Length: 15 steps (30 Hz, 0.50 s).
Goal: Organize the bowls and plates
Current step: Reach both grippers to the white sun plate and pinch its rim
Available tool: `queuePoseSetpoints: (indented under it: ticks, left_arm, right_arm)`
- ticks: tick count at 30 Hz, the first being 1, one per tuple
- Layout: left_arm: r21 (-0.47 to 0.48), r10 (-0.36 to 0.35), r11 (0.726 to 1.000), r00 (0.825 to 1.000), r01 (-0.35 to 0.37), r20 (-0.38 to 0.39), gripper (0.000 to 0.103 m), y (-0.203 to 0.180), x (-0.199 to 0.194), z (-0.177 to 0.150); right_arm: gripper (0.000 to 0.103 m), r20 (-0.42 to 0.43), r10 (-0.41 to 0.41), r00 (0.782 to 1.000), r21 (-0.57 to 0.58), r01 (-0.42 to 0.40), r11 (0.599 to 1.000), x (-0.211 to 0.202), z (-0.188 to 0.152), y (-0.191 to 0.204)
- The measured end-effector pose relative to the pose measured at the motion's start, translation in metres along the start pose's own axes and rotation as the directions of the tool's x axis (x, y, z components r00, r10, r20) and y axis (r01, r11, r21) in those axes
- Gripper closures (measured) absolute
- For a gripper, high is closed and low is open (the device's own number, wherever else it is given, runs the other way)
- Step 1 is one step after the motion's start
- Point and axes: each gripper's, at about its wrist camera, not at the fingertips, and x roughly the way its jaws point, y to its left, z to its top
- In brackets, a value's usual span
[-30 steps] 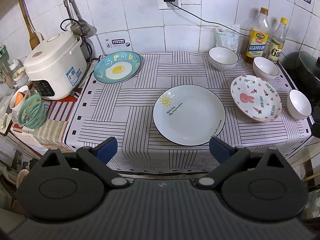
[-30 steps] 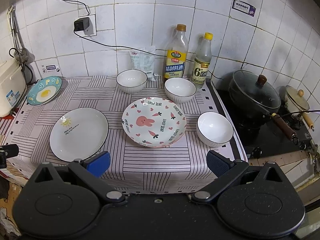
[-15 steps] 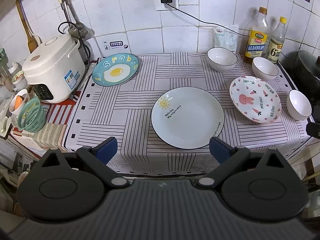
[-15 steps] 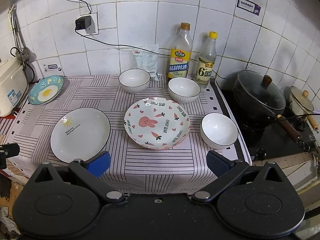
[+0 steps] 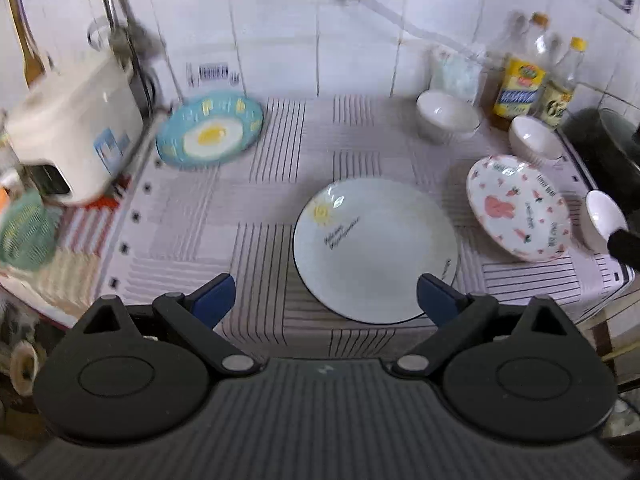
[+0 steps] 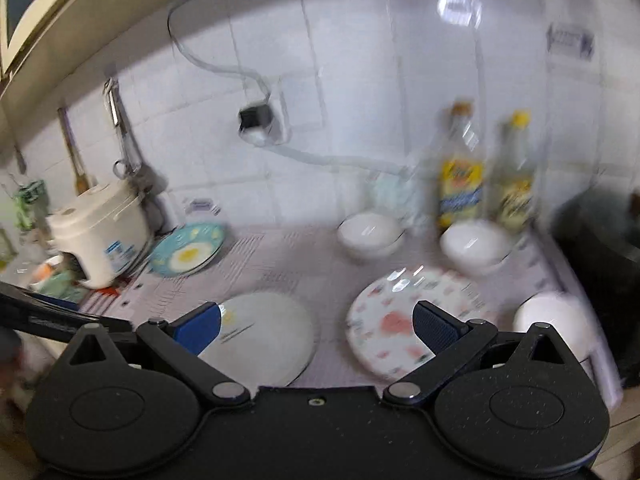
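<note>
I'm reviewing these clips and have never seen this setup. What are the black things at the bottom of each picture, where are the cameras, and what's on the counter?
There is no robot here: a person holds a two-finger gripper in each hand, and each carries a fisheye camera looking along its blue-tipped fingers. One picture is from the left gripper, the other, blurrier, from the right gripper. Both are open and hold nothing. On the striped tablecloth lie a white plate with a sun drawing, a pink rabbit-pattern plate, a blue fried-egg plate and three white bowls. A white rice cooker stands at the left.
</note>
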Motion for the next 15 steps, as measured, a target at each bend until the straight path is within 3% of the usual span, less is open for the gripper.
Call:
queuePoseSetpoints:
  ticks: [4,7,10,13,15]
  left_arm:
    - [-0.072,-0.014,0.997,0.995,0.008,-0.096,0.009,0.019,0.045,-0.001]
    - [-0.099,-0.012,0.995,0.992,-0.001,-0.126,0.01,0.027,0.073,-0.004]
    - [-0.108,0.002,0.994,0.99,-0.017,-0.143,0.017,0.03,0.098,-0.005]
    - [-0.148,-0.03,0.989,0.983,0.003,-0.181,0.024,0.036,0.123,-0.005]
    - [-0.16,-0.046,0.987,0.977,0.012,-0.206,0.035,0.038,0.139,-0.008]
  right_arm:
    - [0.005,-0.095,0.085,0.992,0.002,-0.086,0.996,0.048,-0.007,-0.003]
    - [0.007,-0.146,0.152,0.977,0.031,-0.149,0.988,0.073,-0.017,-0.001]
    - [0.012,-0.199,0.194,0.961,0.031,-0.191,0.981,0.103,-0.029,0.004]
    - [0.016,-0.248,0.188,0.95,0.045,-0.183,0.982,0.132,-0.042,0.005]
    - [0.025,-0.266,0.21,0.941,0.099,-0.19,0.977,0.149,-0.05,0.002]
